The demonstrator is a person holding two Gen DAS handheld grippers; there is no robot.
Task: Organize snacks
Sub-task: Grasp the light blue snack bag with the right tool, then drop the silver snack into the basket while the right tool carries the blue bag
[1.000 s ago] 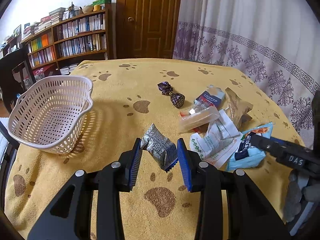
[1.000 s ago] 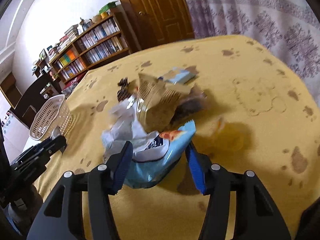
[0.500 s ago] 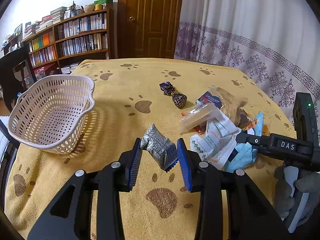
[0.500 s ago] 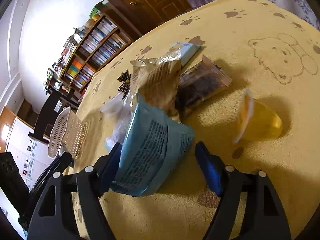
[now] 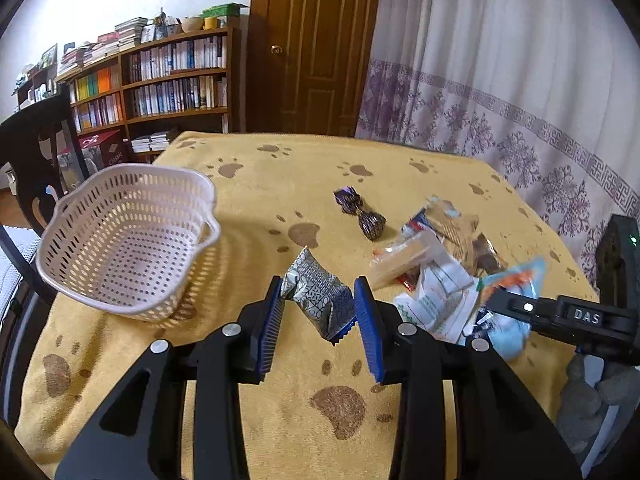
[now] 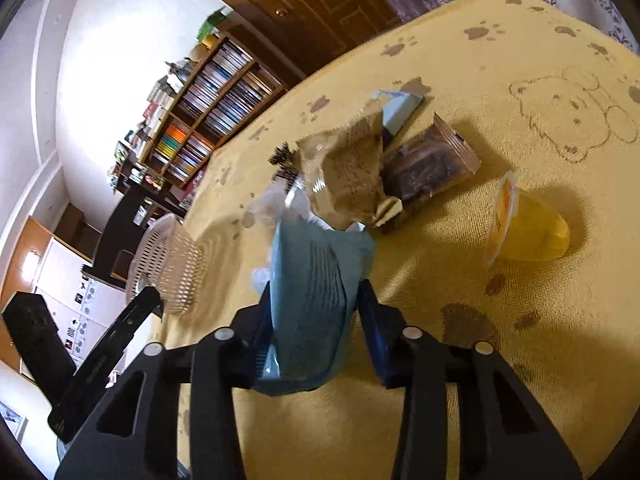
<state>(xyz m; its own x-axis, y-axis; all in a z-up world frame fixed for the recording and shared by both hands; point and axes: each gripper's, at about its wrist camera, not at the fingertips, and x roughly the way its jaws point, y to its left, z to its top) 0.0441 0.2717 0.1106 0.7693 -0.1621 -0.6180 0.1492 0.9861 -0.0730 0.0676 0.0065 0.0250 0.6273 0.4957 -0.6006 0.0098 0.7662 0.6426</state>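
The light-blue plastic snack packet (image 6: 316, 300), now clamped by the right gripper (image 6: 316, 320) and lifted, is ready for the perforated white basket (image 5: 124, 240) at ten o'clock, while a silver patterned foil packet (image 5: 318, 296) is held by the left gripper (image 5: 318, 320).

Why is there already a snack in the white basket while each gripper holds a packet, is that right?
Not quite. The white basket has nothing in it yet, as the left wrist view shows. The rest is right: the left gripper holds a silver patterned packet, and the right gripper holds a light blue packet.

left gripper (image 5: 318, 312) | black frame | blue ribbed pads | silver screws
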